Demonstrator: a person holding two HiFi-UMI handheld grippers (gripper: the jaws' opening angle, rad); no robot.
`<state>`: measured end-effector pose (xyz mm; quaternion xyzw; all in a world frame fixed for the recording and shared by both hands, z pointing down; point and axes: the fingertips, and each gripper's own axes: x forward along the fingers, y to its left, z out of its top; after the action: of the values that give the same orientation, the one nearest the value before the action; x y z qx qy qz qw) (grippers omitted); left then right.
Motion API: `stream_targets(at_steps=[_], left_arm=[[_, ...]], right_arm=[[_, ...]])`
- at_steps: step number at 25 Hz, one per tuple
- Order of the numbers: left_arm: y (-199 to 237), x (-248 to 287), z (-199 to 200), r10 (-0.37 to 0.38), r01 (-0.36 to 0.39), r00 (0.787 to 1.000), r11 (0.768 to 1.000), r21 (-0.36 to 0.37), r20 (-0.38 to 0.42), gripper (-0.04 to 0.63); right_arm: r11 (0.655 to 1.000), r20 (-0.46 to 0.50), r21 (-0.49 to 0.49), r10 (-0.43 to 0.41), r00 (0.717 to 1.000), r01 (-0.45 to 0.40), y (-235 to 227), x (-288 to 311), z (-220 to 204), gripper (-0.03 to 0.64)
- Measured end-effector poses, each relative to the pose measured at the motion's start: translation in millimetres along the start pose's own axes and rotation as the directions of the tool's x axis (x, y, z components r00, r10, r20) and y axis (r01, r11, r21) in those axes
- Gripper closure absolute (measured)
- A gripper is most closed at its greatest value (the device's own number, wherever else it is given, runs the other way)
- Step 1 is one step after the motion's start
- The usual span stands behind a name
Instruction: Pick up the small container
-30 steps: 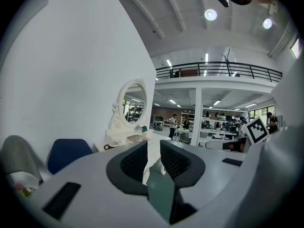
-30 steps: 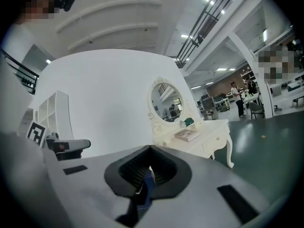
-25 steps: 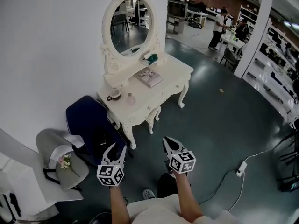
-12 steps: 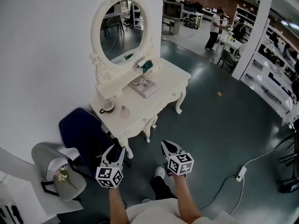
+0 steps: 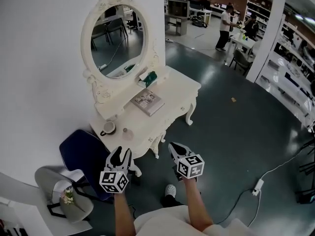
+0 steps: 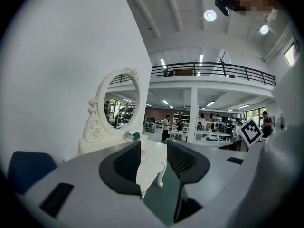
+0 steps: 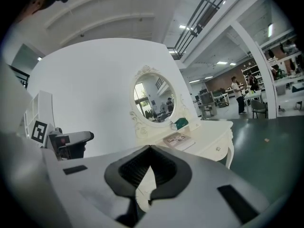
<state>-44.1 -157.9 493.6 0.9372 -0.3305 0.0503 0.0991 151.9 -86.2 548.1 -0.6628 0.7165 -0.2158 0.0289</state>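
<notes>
A white dressing table (image 5: pixel 172 90) with an oval mirror (image 5: pixel 114 38) stands against the wall ahead. On its left end sit a small round cup (image 5: pixel 108 128) and a small pinkish container (image 5: pixel 125 131), with a book (image 5: pixel 147 101) and a teal thing (image 5: pixel 149 76) further along. My left gripper (image 5: pixel 122 152) hangs just short of the table's front edge, open, nothing between its jaws (image 6: pixel 153 148). My right gripper (image 5: pixel 172 146) is beside it over the floor, shut and empty (image 7: pixel 149 148). Neither touches the table.
A navy chair (image 5: pixel 81 156) stands left of the table, with a grey chair (image 5: pixel 59 203) holding flowers behind it. A power strip (image 5: pixel 258 185) with its cable lies on the dark floor at right. People stand far back (image 5: pixel 225 21). A shoe (image 5: pixel 171 190) shows below.
The table and mirror have drifted left and down in the head view and come nearer to both grippers. The grippers keep their places side by side.
</notes>
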Motion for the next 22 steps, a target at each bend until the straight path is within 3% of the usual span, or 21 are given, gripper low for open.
stream_targets(at_steps=[7, 16, 22], left_arm=[[6, 45, 10, 0.045, -0.045, 0.999, 0.999, 0.002, 0.011, 0.408], [12, 67, -21, 0.079, -0.080, 0.996, 0.996, -0.042, -0.038, 0.408], [31, 82, -29, 0.105, -0.108, 0.993, 0.992, -0.059, -0.060, 0.408]], right_arm=[[0.999, 0.027, 0.043, 0.007, 1.000, -0.008, -50, 32, 29, 0.601], [0.997, -0.026, 0.071, 0.022, 0.999, -0.020, -83, 52, 6, 0.601], [0.998, -0.019, 0.058, 0.037, 0.999, -0.036, -83, 66, 12, 0.601]])
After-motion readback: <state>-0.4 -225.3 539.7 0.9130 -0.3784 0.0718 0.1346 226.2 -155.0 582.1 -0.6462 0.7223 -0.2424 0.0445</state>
